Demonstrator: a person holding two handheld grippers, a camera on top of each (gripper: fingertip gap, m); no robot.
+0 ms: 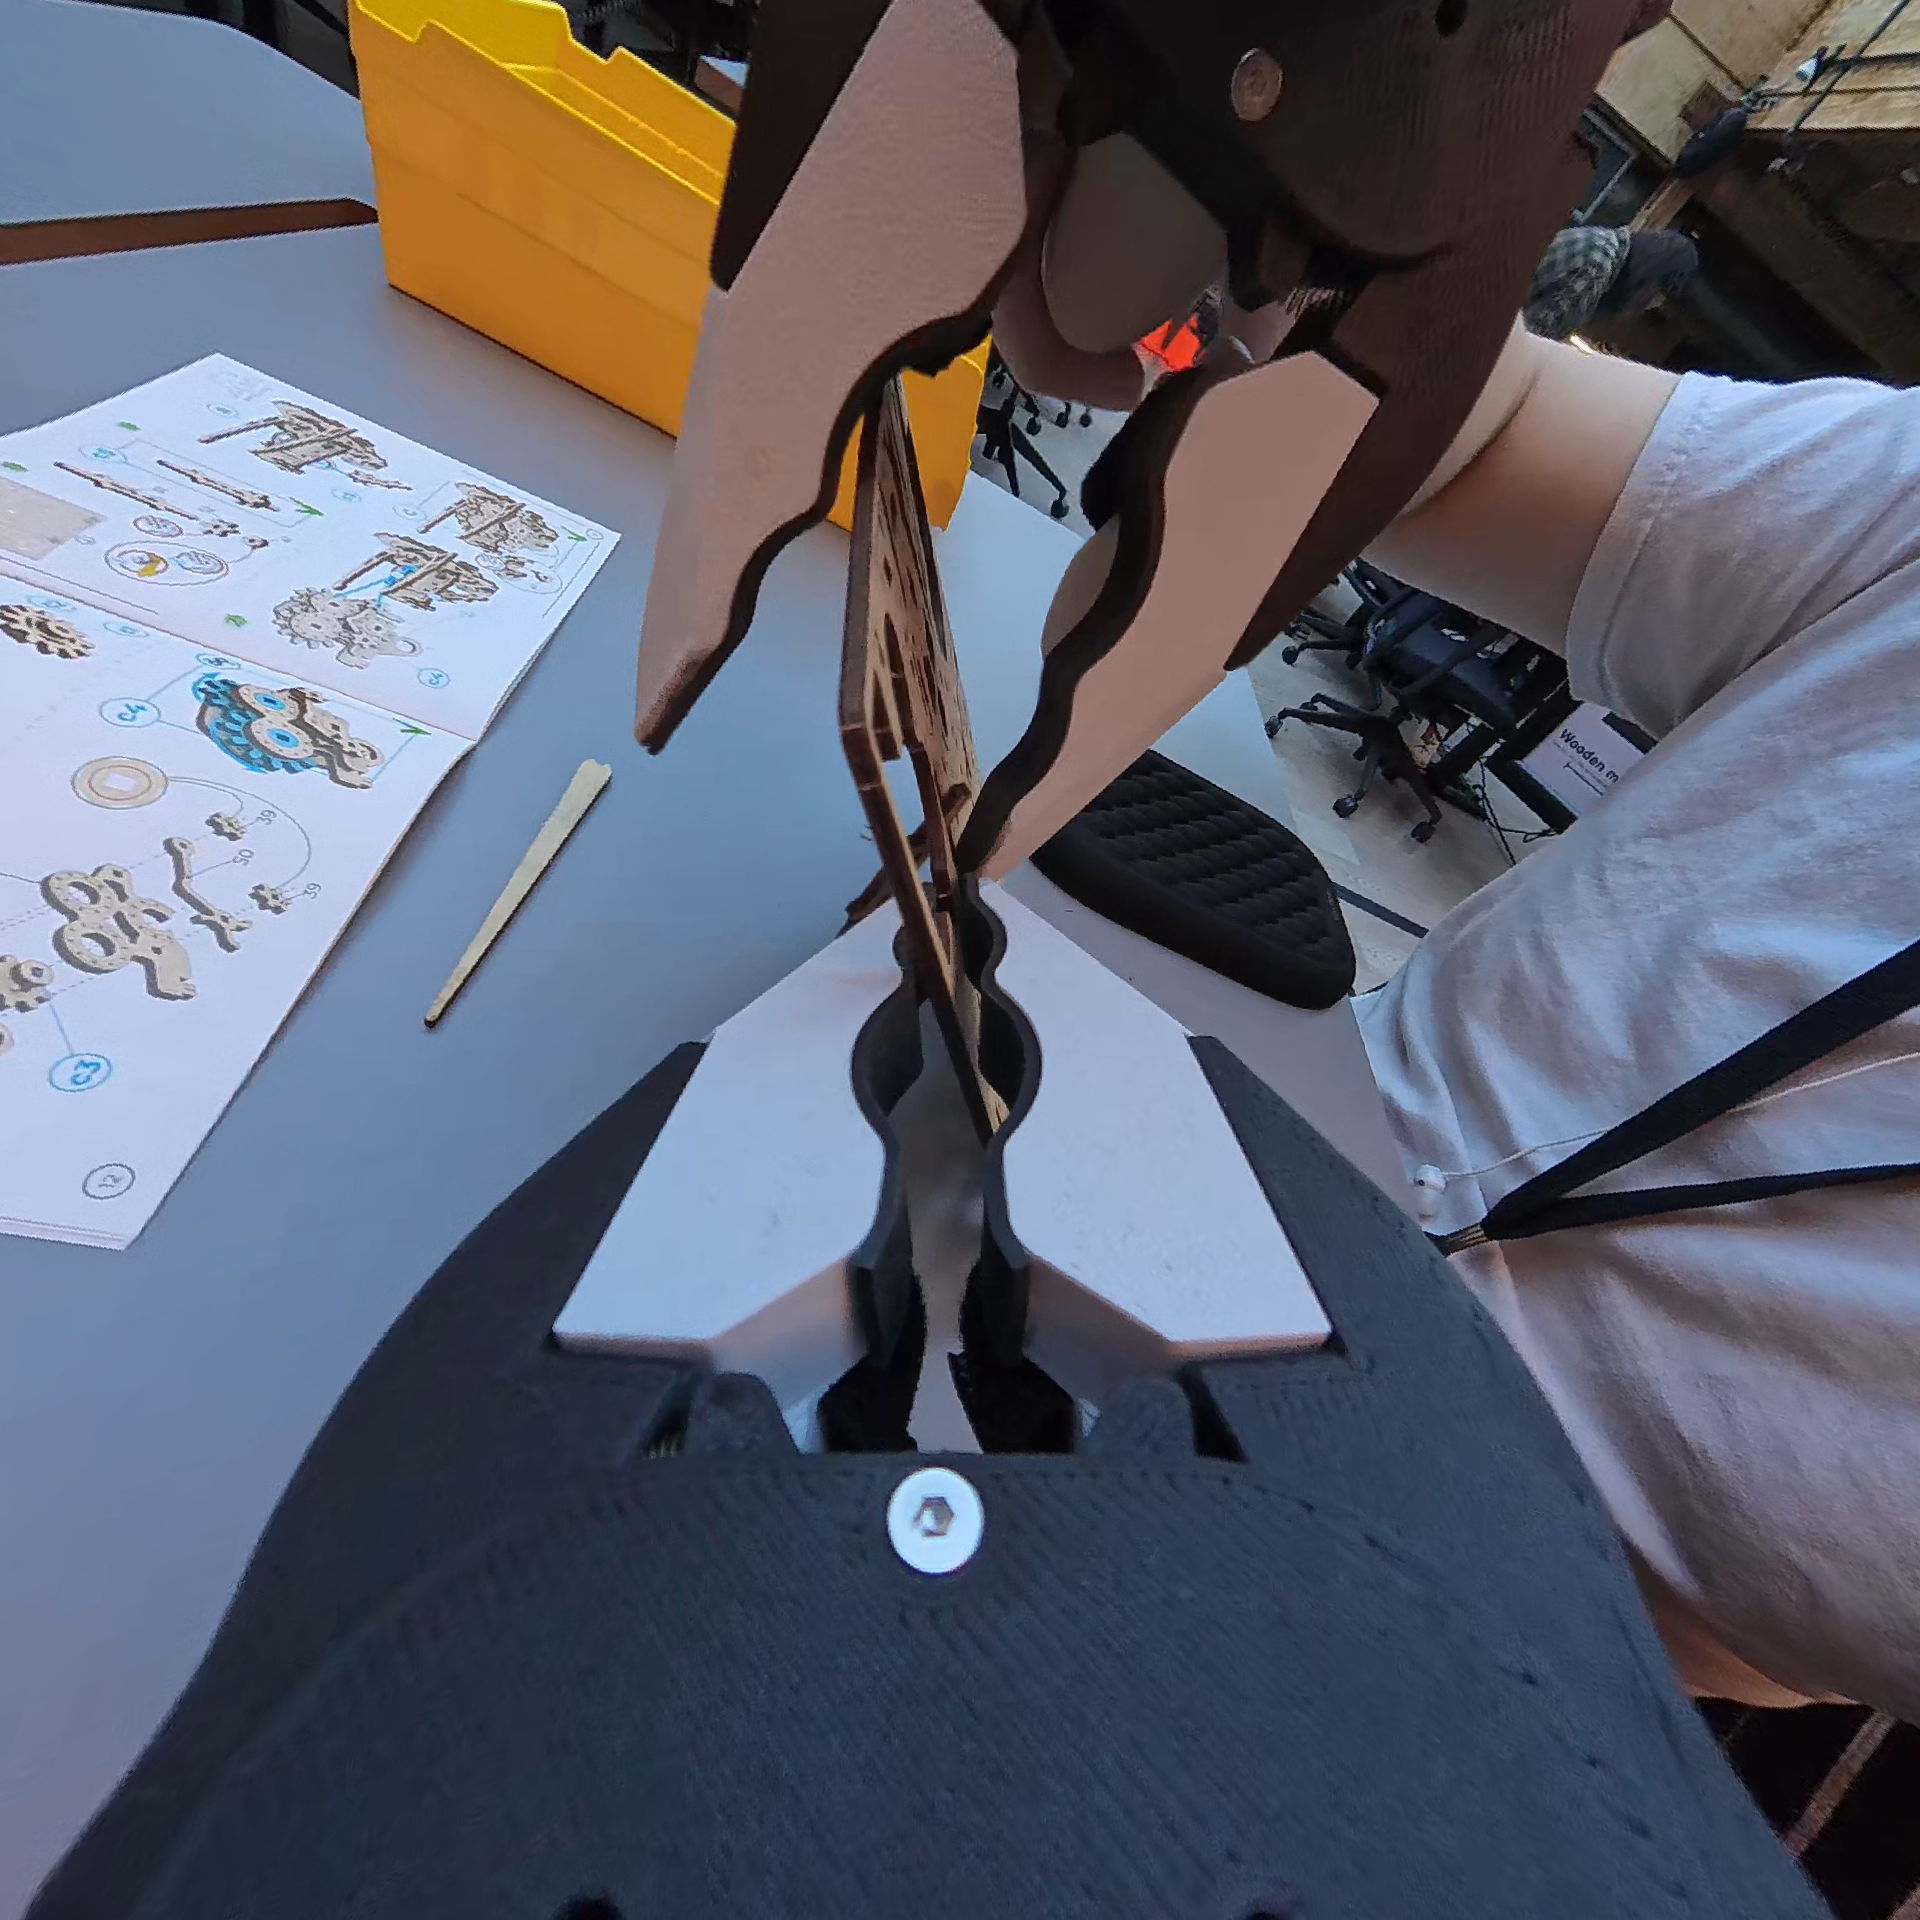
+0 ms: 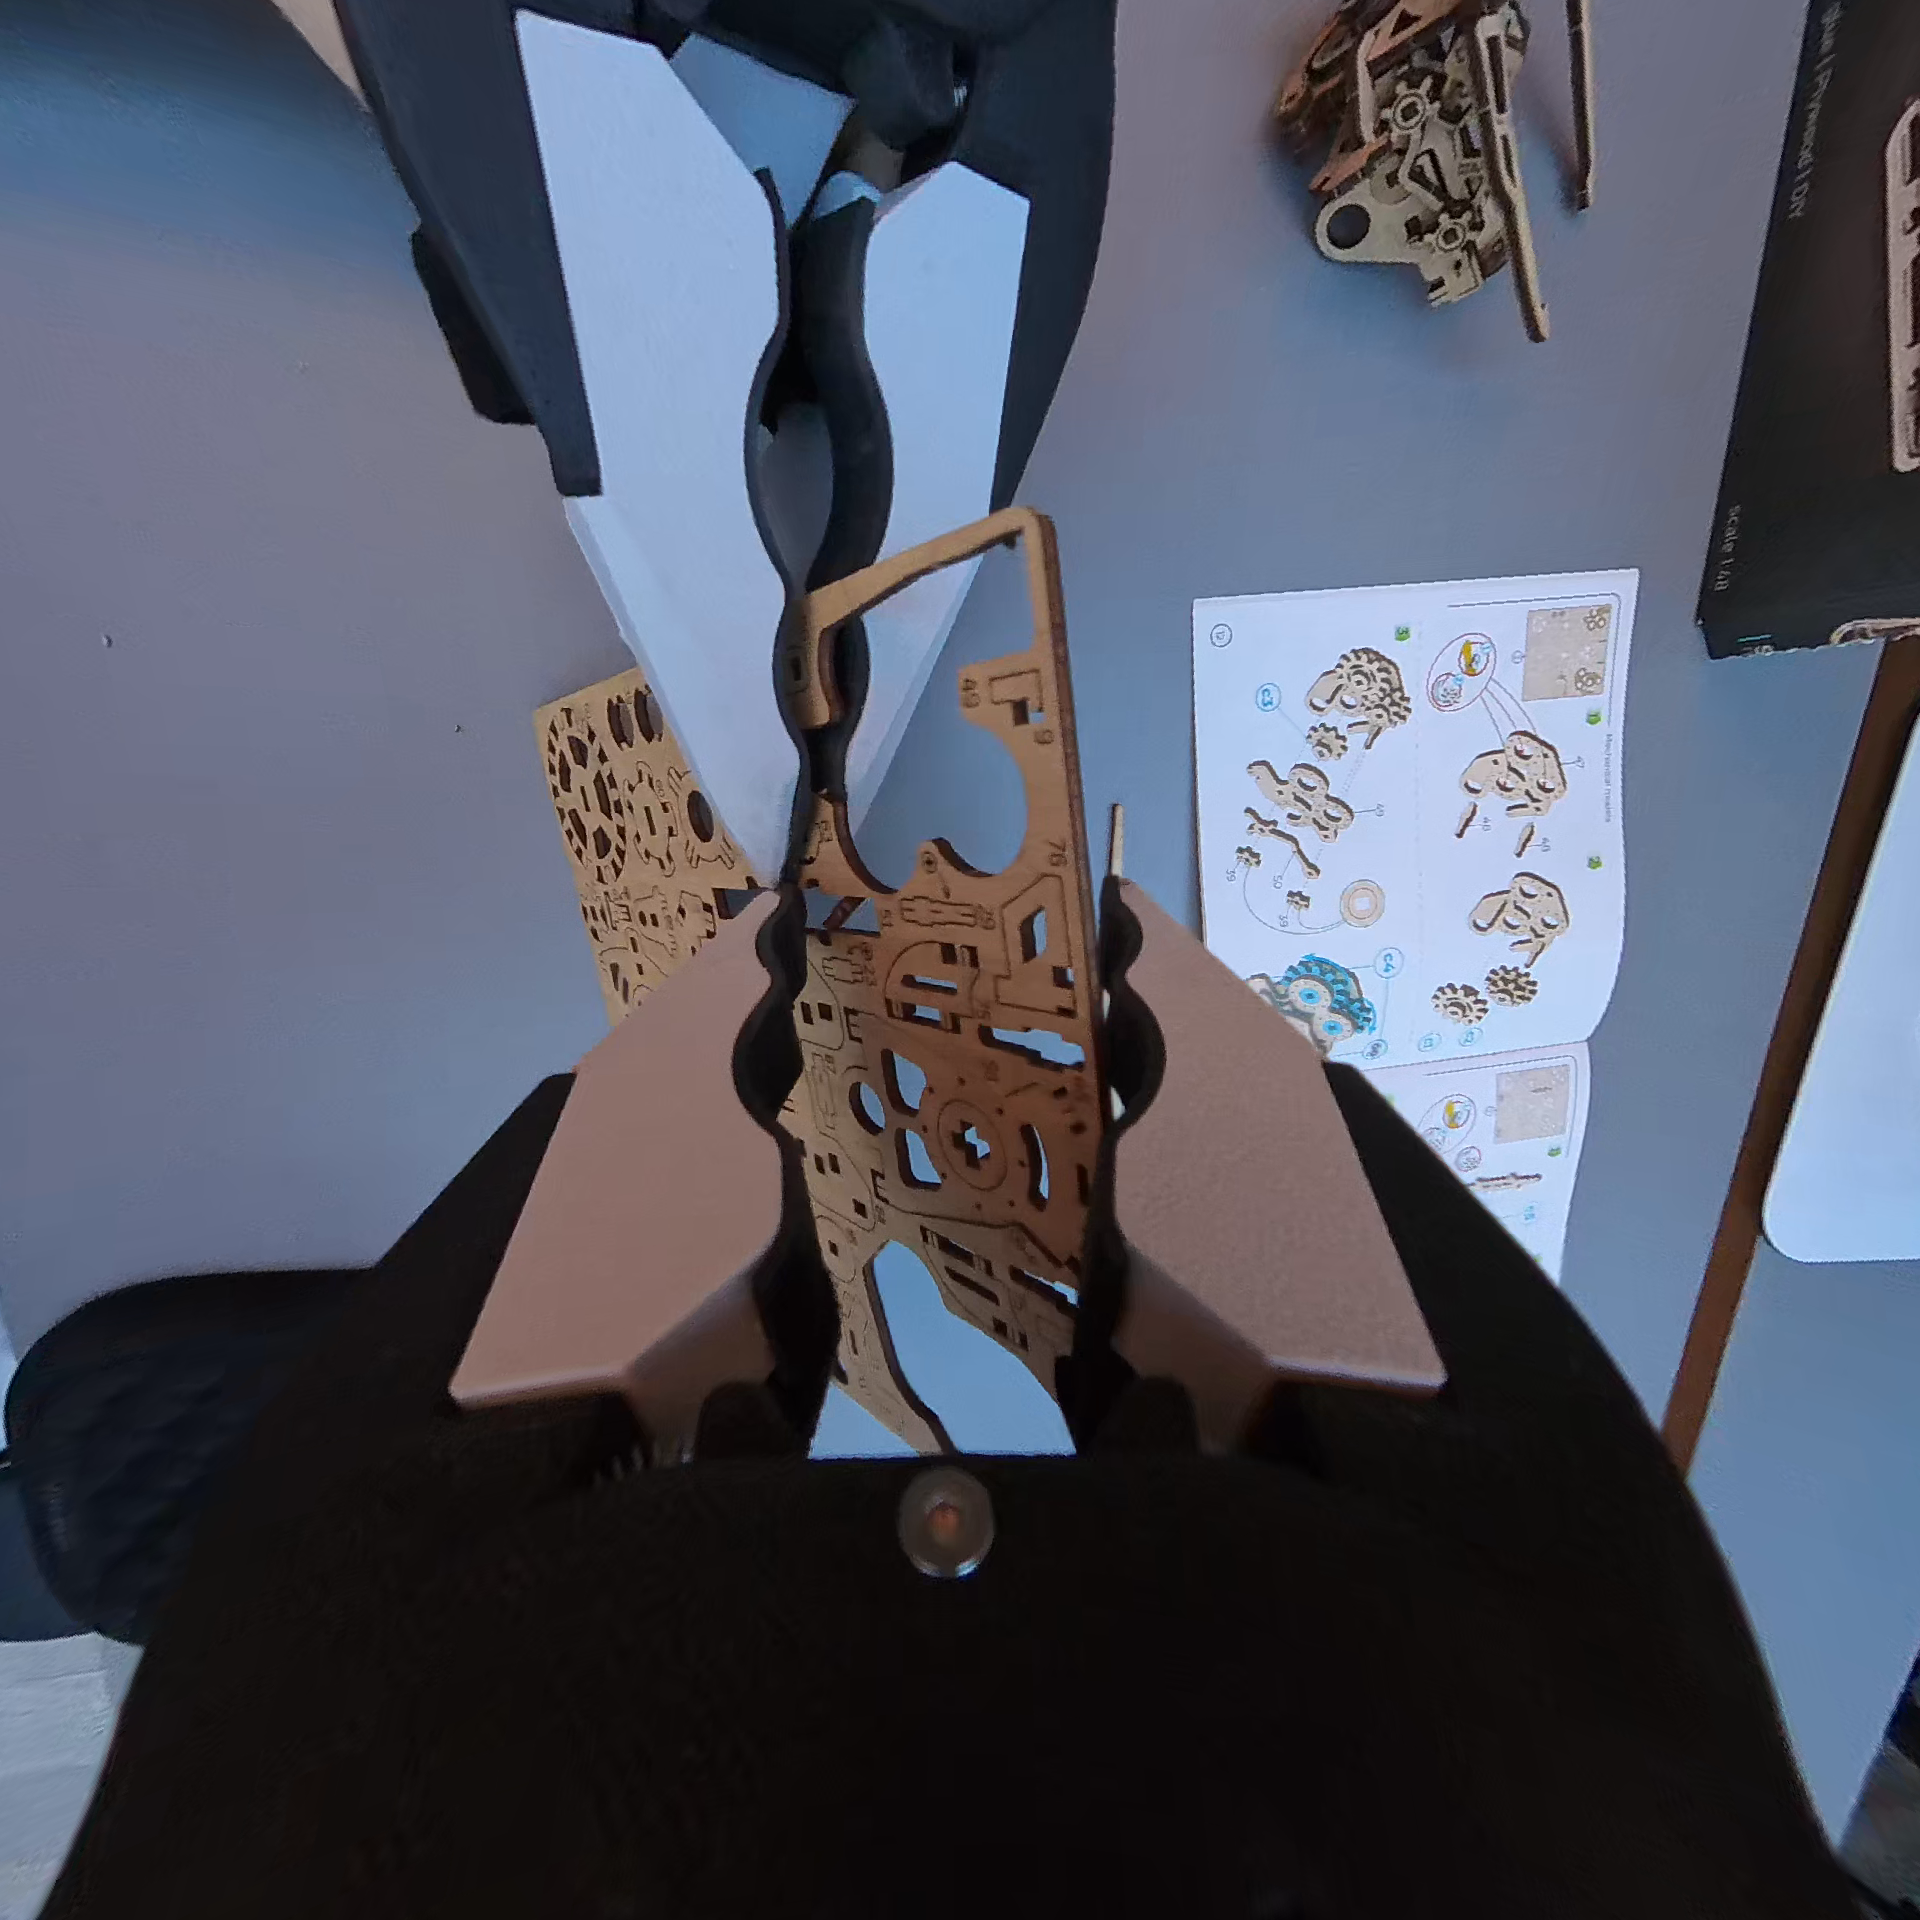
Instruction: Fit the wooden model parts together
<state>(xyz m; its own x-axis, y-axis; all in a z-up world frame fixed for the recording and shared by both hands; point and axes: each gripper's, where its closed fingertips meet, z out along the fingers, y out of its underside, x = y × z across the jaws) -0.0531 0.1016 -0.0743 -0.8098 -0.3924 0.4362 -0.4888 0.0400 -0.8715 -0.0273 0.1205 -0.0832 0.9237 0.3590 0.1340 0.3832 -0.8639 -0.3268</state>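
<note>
A: What lies at the far left?

B: In the left wrist view, an open instruction booklet (image 1: 239, 727) flat on the grey table (image 1: 312, 1299), with a thin wooden stick (image 1: 520, 894) just to its right. Farther off stands a yellow bin (image 1: 540, 197).

A: And in the middle?

B: The wooden parts sheet (image 1: 909, 665), held up off the table and seen nearly edge-on. The left gripper (image 1: 951, 935) is clamped on its near edge, fingers pressed together around the thin wood. The right gripper (image 1: 821, 790) comes in from above with its fingers spread, one on each side of the sheet; I cannot tell whether either pad touches it.

A: Does the right wrist view agree?

B: Yes. There the right gripper (image 2: 945, 914) has its fingers apart with the wooden parts sheet (image 2: 956, 1039) standing between them, and the left gripper (image 2: 800, 821) pinches the sheet's left edge from the far side.

A: Anything more on the table there?

B: A second cut-out sheet (image 2: 623, 831) lies flat to the left. To the right lies the instruction booklet (image 2: 1413, 831); farther off sit a partly built wooden model (image 2: 1423, 156) and a dark box (image 2: 1818, 312) at the right edge.

A: And at the right of the left wrist view?

B: A person's arm in a white sleeve (image 1: 1714, 831), and a black chair armrest (image 1: 1205, 883) beyond the table's edge.
</note>
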